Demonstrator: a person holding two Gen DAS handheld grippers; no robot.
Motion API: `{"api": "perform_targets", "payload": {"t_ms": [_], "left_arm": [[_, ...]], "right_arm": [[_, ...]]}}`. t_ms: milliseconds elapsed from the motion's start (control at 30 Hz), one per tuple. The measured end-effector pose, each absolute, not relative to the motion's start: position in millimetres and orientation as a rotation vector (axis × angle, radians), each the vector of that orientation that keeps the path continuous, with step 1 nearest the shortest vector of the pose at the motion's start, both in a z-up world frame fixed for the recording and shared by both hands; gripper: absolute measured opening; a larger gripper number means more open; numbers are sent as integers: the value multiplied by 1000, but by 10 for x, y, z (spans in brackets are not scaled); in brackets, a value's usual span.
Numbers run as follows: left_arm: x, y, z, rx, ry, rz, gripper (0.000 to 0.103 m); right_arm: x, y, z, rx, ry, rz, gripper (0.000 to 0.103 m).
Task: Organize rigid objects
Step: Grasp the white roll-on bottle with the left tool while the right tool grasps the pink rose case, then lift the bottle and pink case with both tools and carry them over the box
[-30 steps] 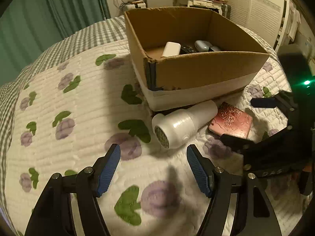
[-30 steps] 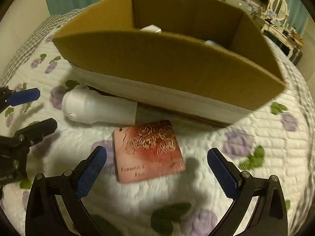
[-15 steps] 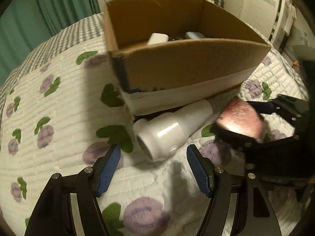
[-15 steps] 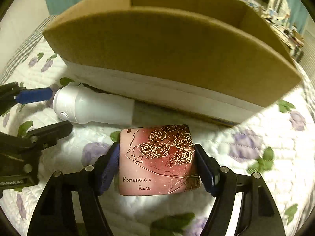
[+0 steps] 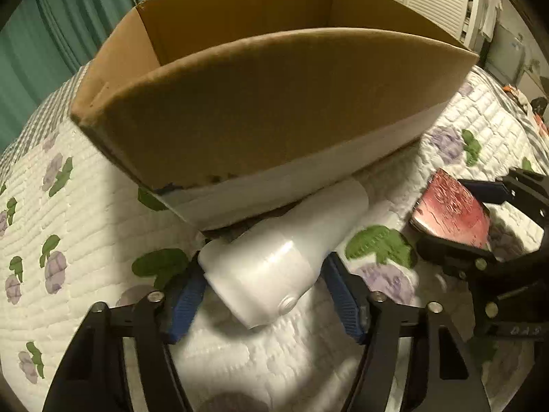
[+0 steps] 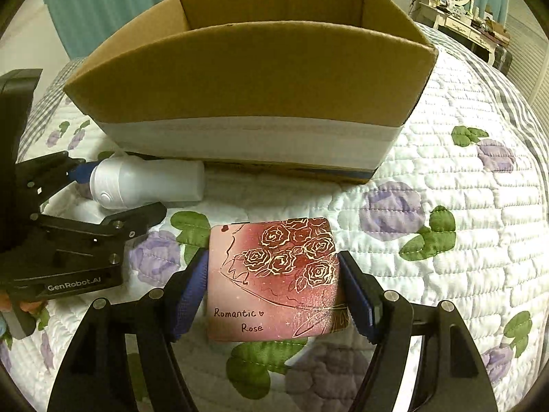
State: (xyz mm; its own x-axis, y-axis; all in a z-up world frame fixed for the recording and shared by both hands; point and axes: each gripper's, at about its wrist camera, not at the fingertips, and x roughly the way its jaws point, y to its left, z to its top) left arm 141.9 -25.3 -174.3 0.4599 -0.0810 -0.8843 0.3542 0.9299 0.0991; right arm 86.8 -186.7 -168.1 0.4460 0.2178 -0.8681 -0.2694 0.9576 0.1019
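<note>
Left wrist view: my left tongs (image 5: 264, 304) straddle the white bottle (image 5: 284, 261), pads at its sides, contact unclear.
My right tongs (image 6: 274, 292) grip the pink rose tin (image 6: 274, 278); cardboard box (image 6: 254, 79) just ahead, on the quilted bed (image 6: 463, 206).

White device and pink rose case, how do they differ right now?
The white device is a plain rounded cylinder lying on its side; the pink case is flat, square, printed with gold roses. The left claw grips the device, the right claw grips the case. Both sit in front of the cardboard box.
</note>
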Motion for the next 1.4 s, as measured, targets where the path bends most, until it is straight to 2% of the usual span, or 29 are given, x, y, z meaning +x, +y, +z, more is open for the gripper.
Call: {"api": "perform_targets", "payload": {"t_ms": [433,633,1033,1400], "left_arm": [[904,-388,-1248,228,1018,-327,60],[813,-342,-929,194,994,-262,60],[648,-209,88,156,849,-153,60],[947,-159,545,144,782,-105,60]], "right_arm": [[605,-2035,-1434,-17,1046,225,73],[430,-2074,-953,-30,977,209,73],[149,-1942,237,-103,760,231,73],[394,-1857,839,-91,677,255,73]]}}
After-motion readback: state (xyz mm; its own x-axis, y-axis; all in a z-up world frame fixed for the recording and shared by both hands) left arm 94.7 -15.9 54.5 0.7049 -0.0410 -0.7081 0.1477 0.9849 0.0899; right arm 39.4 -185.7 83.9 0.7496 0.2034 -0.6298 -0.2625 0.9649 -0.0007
